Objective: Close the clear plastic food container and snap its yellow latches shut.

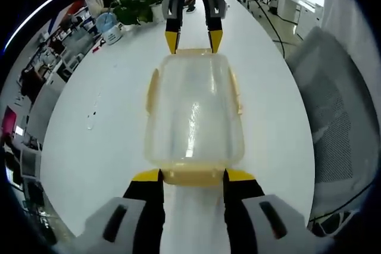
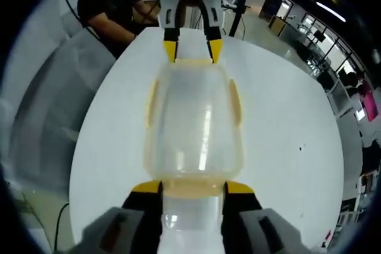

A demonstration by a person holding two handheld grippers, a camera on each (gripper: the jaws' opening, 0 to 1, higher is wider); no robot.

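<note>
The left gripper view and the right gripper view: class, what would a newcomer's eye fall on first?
A clear plastic food container with yellow latches lies lid-on in the middle of a white table. The left gripper and the right gripper face each other across it, yellow-tipped jaws straddling the latch at each end.

Bright, even office light, heavy fisheye bend.
White glare streaks run down the clear plastic food container [image 1: 194, 120] (soft at centre); background blurs toward twelve o'clock.
</note>
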